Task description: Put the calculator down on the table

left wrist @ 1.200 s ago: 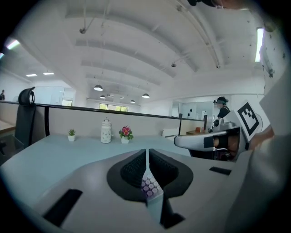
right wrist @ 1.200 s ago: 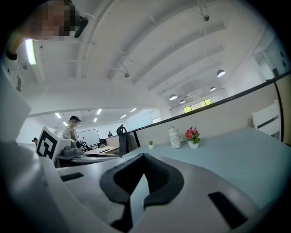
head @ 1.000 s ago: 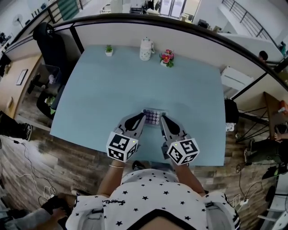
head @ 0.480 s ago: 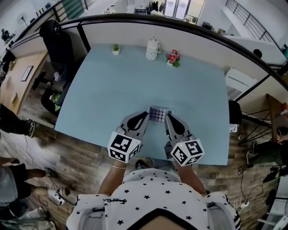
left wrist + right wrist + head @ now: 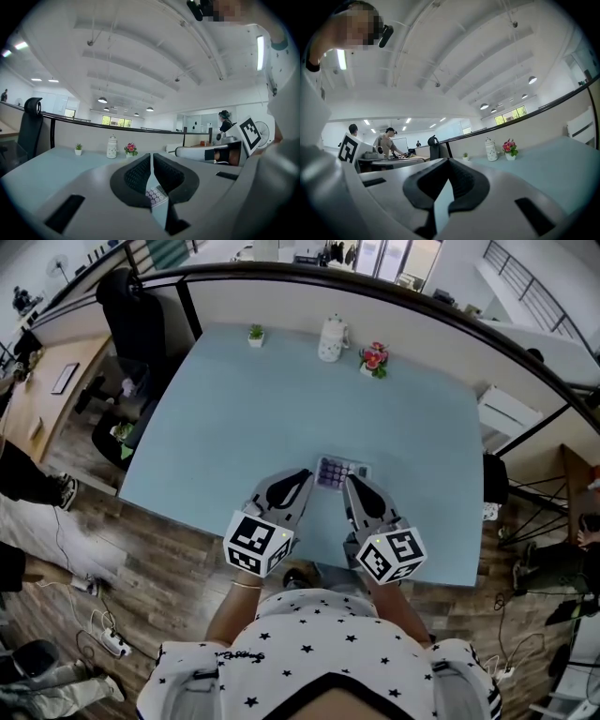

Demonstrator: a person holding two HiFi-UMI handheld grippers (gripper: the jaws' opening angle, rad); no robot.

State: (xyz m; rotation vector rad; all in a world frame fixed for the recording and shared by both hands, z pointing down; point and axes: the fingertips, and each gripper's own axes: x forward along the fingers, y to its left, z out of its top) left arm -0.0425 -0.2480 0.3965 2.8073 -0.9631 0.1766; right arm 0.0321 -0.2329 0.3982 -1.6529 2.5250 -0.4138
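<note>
I've got both tools clamped on the calculator (image 5: 336, 471). The left tool (image 5: 306, 476) grips its left edge and the right tool (image 5: 348, 482) its right edge, 1 per side, both pointing away from me. In the left gripper view the jaws pinch the edge, with rows of pale round keys showing just below the grip. In the right gripper view a thin pale slab sits pinched between the jaws. The calculator is keys-up over the near part of the tabletop (image 5: 281, 409), close to its front edge. I can't tell if it touches the surface. Along the far edge stand 1 plant (image 5: 255, 333), 1 jug (image 5: 332, 338) and 1 pot of flowers (image 5: 374, 359), all well apart from the calculator. A chair (image 5: 131, 320) stands at the far left.
</note>
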